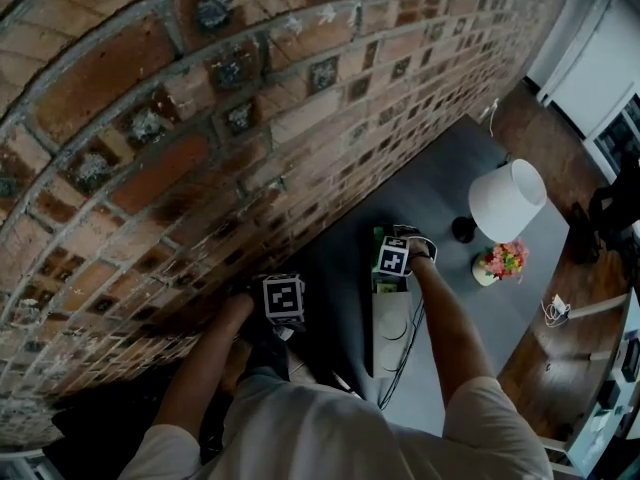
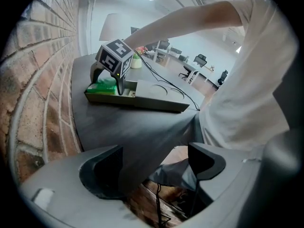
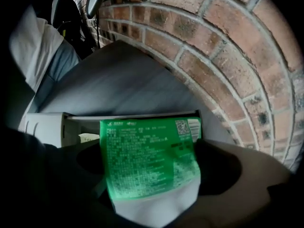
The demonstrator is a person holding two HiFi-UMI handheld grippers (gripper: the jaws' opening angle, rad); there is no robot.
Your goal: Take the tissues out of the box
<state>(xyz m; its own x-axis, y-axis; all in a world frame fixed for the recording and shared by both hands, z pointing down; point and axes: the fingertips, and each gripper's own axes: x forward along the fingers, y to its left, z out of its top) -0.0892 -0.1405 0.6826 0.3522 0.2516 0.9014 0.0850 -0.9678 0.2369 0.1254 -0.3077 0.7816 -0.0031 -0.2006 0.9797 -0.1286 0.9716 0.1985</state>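
A green tissue pack (image 3: 149, 146) stands at the far end of a long grey box (image 3: 47, 127) on the grey table (image 1: 470, 168). My right gripper (image 3: 151, 167) straddles the pack; both fingers touch its sides and the pack fills the gap between them. From the head view the right gripper (image 1: 395, 268) sits over the box (image 1: 378, 348) end, with the green pack (image 1: 377, 253) showing beside it. My left gripper (image 1: 283, 303) hangs low at the table's near edge. In its own view the left gripper (image 2: 154, 167) is open with nothing between its fingers, and it looks at the right gripper (image 2: 114, 56) over the pack (image 2: 104, 86).
A brick wall (image 1: 200, 118) runs along the table's left side, close to the box. A white lamp (image 1: 507, 200) and a pot of flowers (image 1: 500, 261) stand to the right of the box. A black cable (image 1: 405, 353) trails from the box toward me.
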